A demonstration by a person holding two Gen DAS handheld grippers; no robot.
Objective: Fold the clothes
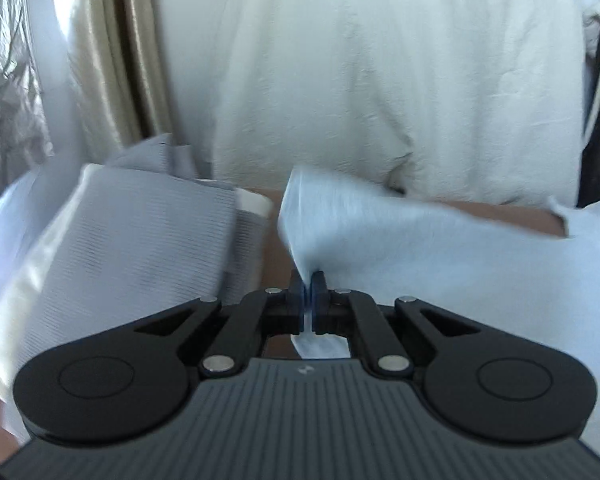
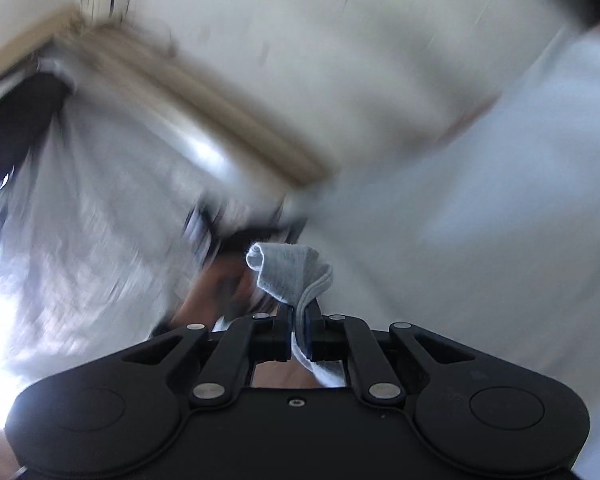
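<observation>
- Left tongs (image 1: 308, 280): jaws drawn together, clamped on a fold of the pale blue-white garment (image 1: 420, 248). The cloth passes between the pads and a short tail shows below them, inside the tongs' frame.
- From the left tongs' grip the garment rises and spreads up and to the right in the left wrist view, its upper edge forming a blunt corner above the fingertips. The picture is blurred there; no seams or edges can be read with certainty.
- To the left of the left tongs lies a striped grey-and-white cloth (image 1: 132, 248), close beside the gripped garment but separated from it by a narrow gap showing a brown surface, possibly the desk (image 1: 500, 210).
- Behind both pieces a large cream-white fabric (image 1: 360, 80) fills the background; a beige curtain (image 1: 116, 60) hangs at upper left.
- Right tongs (image 2: 300, 316): jaws together, clamped on a light grey-blue hemmed edge (image 2: 288, 276) of fabric. The edge stands up above the fingertips, curls over to the left, and a further piece hangs down behind the jaws.
- Whether the right tongs hold the same garment as the left cannot be told.
- The rest of the right wrist view is heavily blurred: pale fabric and a tan band (image 2: 220, 112) are all that can be made out.
</observation>
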